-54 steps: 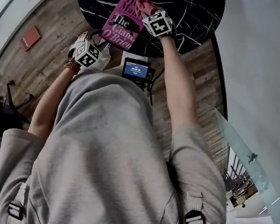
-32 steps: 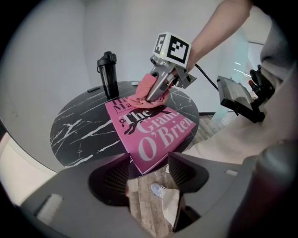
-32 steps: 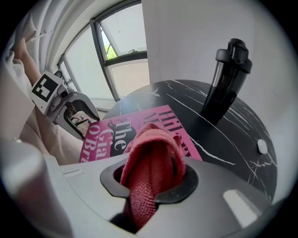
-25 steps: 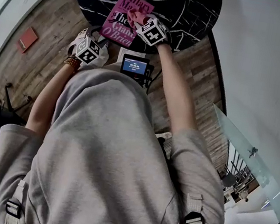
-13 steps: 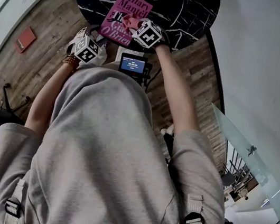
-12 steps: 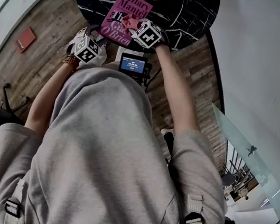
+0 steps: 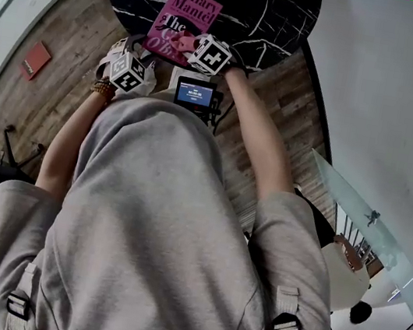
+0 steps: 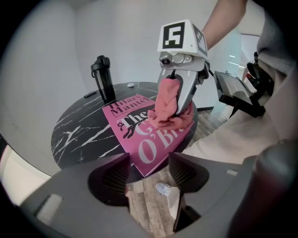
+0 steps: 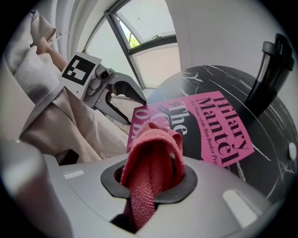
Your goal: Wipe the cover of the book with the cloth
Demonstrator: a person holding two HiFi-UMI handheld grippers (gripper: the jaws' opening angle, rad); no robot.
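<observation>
A pink book [image 7: 188, 8] with large white and black lettering lies flat on the round black marble table [image 7: 269, 9]. My right gripper [image 7: 187, 44] is shut on a bunched red cloth [image 7: 182, 41] and presses it on the lower part of the cover. In the left gripper view the cloth [image 8: 171, 110] rests on the book [image 8: 139, 139] near its right edge. The right gripper view shows the cloth [image 9: 151, 162] filling the jaws above the book [image 9: 219, 125]. My left gripper [image 7: 125, 50] hangs open and empty off the table's near edge, beside the book's near corner.
A black bottle [image 8: 103, 83] stands at the table's far side, beyond the book. A small screen device [image 7: 197, 94] hangs at the person's chest. Wooden floor surrounds the table, with a red flat object [image 7: 35, 59] to the left and a glass panel on the right.
The right gripper has dragged the cloth down the cover from the book's upper part toward its near edge, uncovering more of the title. The left gripper has stayed put.
</observation>
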